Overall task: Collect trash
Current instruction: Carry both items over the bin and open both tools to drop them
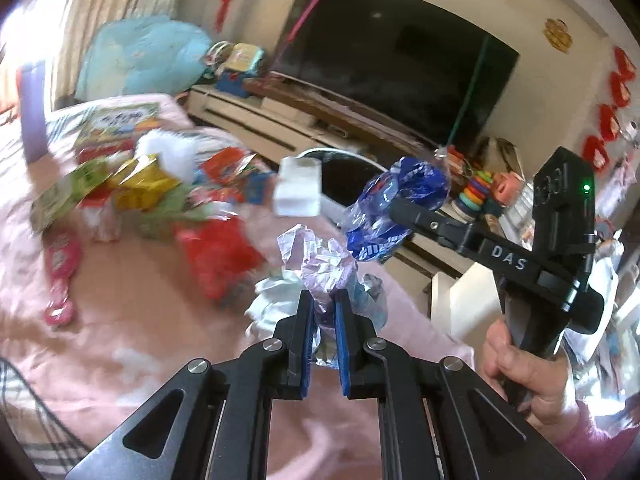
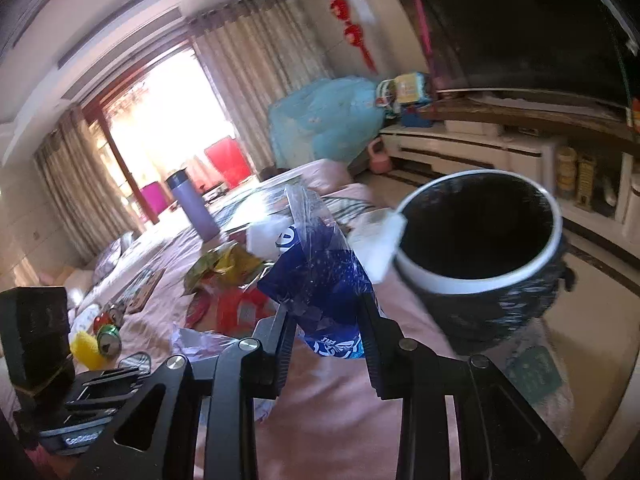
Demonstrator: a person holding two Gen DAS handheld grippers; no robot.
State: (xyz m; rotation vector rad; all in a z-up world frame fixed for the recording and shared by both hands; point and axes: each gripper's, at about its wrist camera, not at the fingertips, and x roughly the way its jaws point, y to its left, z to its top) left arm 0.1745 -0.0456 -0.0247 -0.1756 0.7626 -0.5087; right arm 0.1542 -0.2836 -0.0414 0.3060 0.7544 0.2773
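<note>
My left gripper [image 1: 323, 298] is shut on a crumpled pale purple and white wrapper [image 1: 320, 264], held above the pink bedspread [image 1: 132, 320]. My right gripper [image 2: 326, 312] is shut on a blue plastic wrapper [image 2: 320, 280], which also shows in the left wrist view [image 1: 392, 208]. It holds the wrapper just left of the black bin with a white rim [image 2: 480, 248], near its opening. A white piece [image 2: 380, 244] is blurred in the air at the bin's rim; it also shows in the left wrist view [image 1: 298, 192]. A pile of coloured wrappers [image 1: 152, 192] lies on the bed.
A purple flask [image 2: 192, 208] stands on the bed farther back. A crushed can [image 2: 109, 340] and a yellow item [image 2: 86, 348] lie at the left. A large dark TV [image 1: 400, 64] on a low white cabinet [image 1: 260, 120] stands behind the bin, with toys [image 1: 476, 188] beside it.
</note>
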